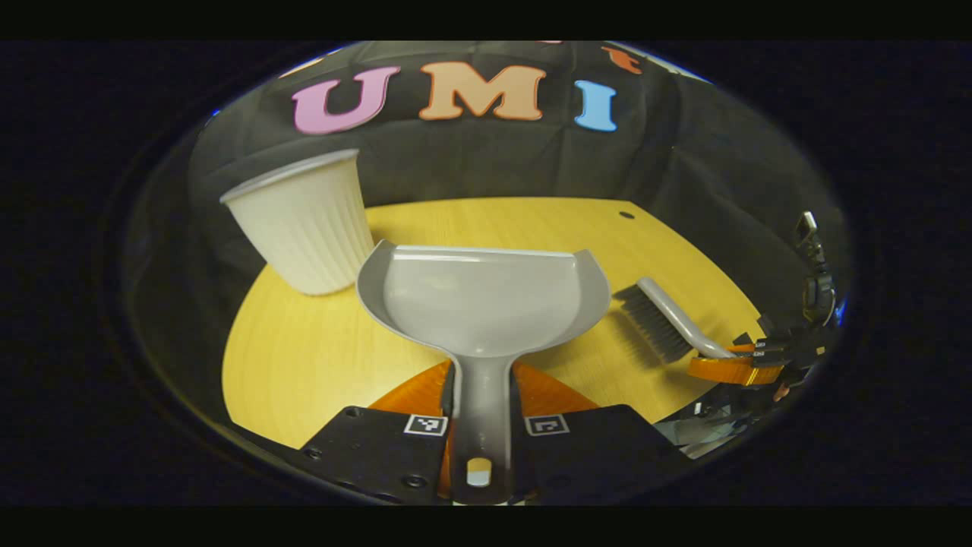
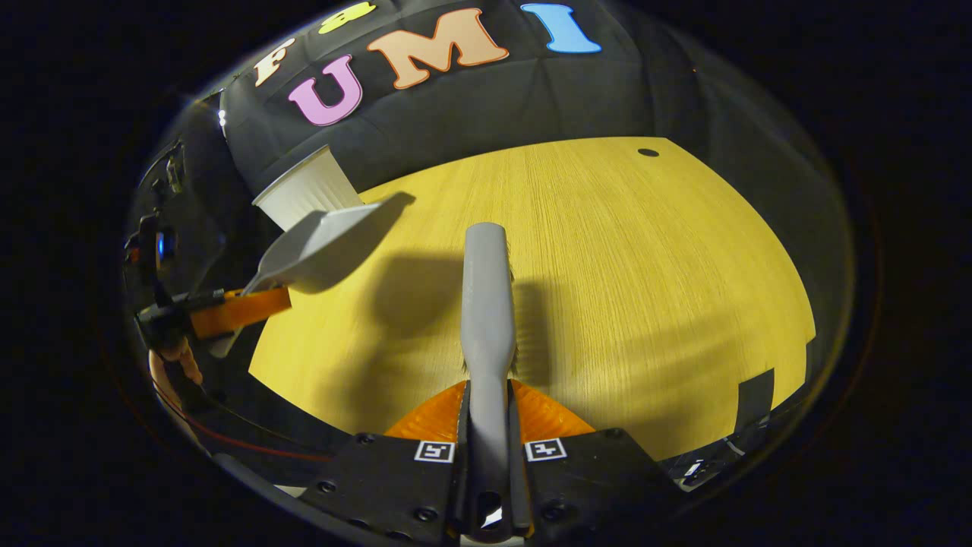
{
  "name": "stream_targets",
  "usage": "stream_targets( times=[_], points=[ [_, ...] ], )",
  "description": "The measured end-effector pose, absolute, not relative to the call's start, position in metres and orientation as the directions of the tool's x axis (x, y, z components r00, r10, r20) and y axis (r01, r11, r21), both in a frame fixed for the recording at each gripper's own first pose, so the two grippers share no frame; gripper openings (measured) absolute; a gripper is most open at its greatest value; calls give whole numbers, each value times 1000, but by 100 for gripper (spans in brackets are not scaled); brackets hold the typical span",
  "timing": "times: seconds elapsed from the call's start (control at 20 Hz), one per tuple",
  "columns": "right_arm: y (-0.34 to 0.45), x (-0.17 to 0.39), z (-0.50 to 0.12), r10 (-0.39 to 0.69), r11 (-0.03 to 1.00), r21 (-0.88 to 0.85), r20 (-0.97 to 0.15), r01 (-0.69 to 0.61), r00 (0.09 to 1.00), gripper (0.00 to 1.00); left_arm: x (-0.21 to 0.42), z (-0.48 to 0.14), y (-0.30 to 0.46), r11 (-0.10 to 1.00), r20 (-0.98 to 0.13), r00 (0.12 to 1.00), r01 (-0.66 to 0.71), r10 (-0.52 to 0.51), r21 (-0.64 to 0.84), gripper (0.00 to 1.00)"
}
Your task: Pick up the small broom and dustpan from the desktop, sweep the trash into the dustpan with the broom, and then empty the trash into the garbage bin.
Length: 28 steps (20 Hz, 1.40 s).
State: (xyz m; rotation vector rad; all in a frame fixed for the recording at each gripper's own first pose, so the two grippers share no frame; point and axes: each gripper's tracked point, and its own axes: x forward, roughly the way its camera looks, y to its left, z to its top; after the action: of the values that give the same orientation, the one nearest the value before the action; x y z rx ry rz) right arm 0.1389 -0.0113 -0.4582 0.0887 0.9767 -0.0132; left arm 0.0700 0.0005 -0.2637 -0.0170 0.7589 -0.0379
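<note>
My left gripper [image 1: 482, 389] is shut on the handle of the grey dustpan [image 1: 482, 300], whose scoop faces away from me above the yellow desktop [image 1: 304, 365]. A white ribbed garbage bin [image 1: 304, 224] stands just behind and left of the pan. In the right gripper view the dustpan [image 2: 326, 243] hangs tilted in the air, its lip close to the bin [image 2: 307, 194], with the left gripper [image 2: 228, 310] holding it. My right gripper [image 2: 488, 403] is shut on the grey broom [image 2: 486, 304], held above the desktop [image 2: 645, 289]. The broom [image 1: 661, 319], bristles down, appears right of the pan.
A small dark hole [image 2: 648, 153] marks the desktop's far right corner. A black patch [image 2: 755, 399] sits at its near right edge. A hand [image 2: 171, 357] holds the left gripper at the far left. The booth wall rises close behind the bin.
</note>
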Motion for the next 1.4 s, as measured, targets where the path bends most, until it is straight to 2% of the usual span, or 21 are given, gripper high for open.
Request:
stream_targets(
  times=[0.25, 0.4, 0.65, 0.95, 1.05, 1.1, 1.15, 1.25, 1.3, 1.35, 1.4],
  points=[
    [-7, 139, -457, -28, 997, 18, -843, 80, 537, 18, 59, -310, 5, 998, -738, 672, -54, 57, 29, 24],
    [-10, 141, -454, -29, 998, 7, -853, 66, 521, 18, 63, -321, 5, 998, -763, 645, -56, 36, 0, 23],
    [-14, 137, -456, -48, 998, -24, -851, 54, 522, 18, 54, -331, 4, 996, -759, 649, -93, 53, -10, 25],
    [-15, 130, -468, -41, 999, -27, -873, 35, 486, 19, 49, -337, -2, 995, -771, 636, -93, 41, -24, 31],
    [-14, 129, -470, -32, 999, -19, -880, 32, 474, 21, 45, -342, -5, 996, -778, 626, -88, 48, -9, 41],
    [-13, 127, -471, -25, 999, -12, -882, 31, 470, 22, 44, -345, -4, 996, -775, 629, -90, 60, 4, 55],
    [-12, 125, -472, -19, 999, -4, -883, 32, 468, 23, 44, -343, -6, 997, -768, 638, -82, 55, 3, 59],
    [-6, 123, -470, 10, 999, 25, -879, 25, 477, 26, 46, -340, -13, 997, -745, 666, -73, 46, -3, 74],
    [-7, 123, -466, 17, 999, 31, -876, 20, 482, 42, 44, -337, -14, 997, -731, 680, -78, 57, 5, 86],
    [-6, 121, -464, 20, 999, 32, -872, 17, 488, 59, 43, -333, -16, 997, -716, 695, -81, 64, 11, 89],
    [-7, 120, -460, 22, 999, 35, -866, 17, 500, 69, 39, -326, -14, 996, -703, 707, -85, 73, 17, 94]
  ],
)
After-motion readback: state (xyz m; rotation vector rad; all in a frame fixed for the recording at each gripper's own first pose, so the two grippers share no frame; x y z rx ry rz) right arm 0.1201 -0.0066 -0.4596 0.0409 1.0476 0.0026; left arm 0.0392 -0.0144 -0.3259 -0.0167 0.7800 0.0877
